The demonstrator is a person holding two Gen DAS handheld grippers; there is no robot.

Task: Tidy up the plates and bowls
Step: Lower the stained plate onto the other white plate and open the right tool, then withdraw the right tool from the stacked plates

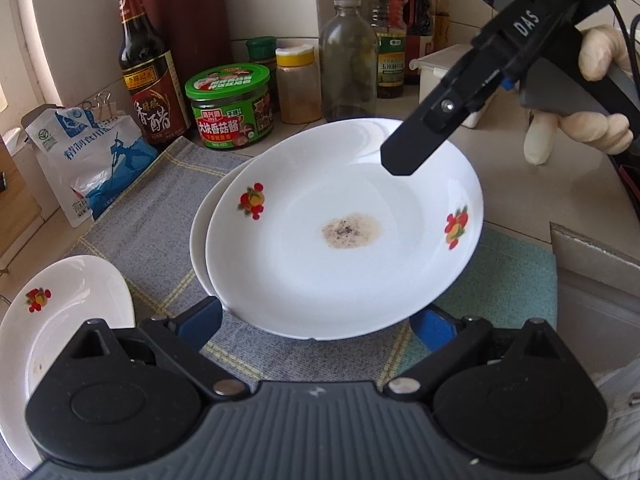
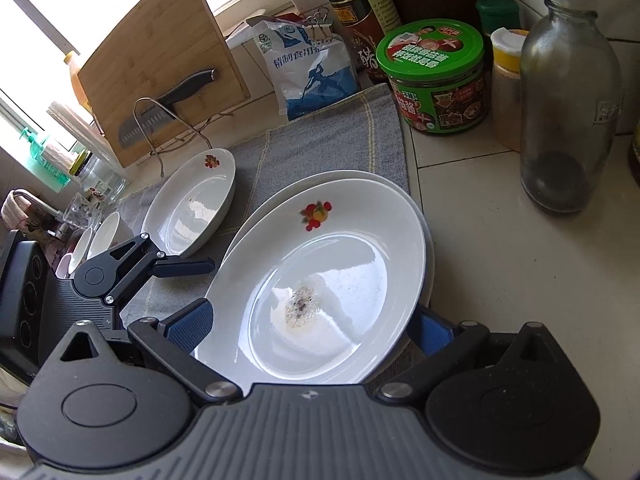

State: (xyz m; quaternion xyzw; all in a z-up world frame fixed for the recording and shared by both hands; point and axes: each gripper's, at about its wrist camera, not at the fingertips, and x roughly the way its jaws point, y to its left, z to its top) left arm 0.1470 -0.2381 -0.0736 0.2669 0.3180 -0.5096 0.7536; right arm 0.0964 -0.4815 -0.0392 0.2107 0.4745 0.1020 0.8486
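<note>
The tiled worktop (image 2: 500,240) fills the right of the right wrist view, and a grey checked cloth (image 1: 160,216) covers its middle. On the cloth lie two white plates, stacked: the top plate (image 1: 340,232) (red fruit prints on its rim, a speckled brown stain at its centre) rests a little off-centre on the lower plate (image 1: 200,232), whose edge shows at the left. A third plate (image 1: 60,320) sits apart at the lower left of the left wrist view. The left tongs (image 1: 316,326) stand apart, blue pads either side of the top plate's near rim. The right tongs (image 2: 308,326) are likewise spread around that rim. A green-lidded jar (image 1: 230,106) stands behind the cloth.
</note>
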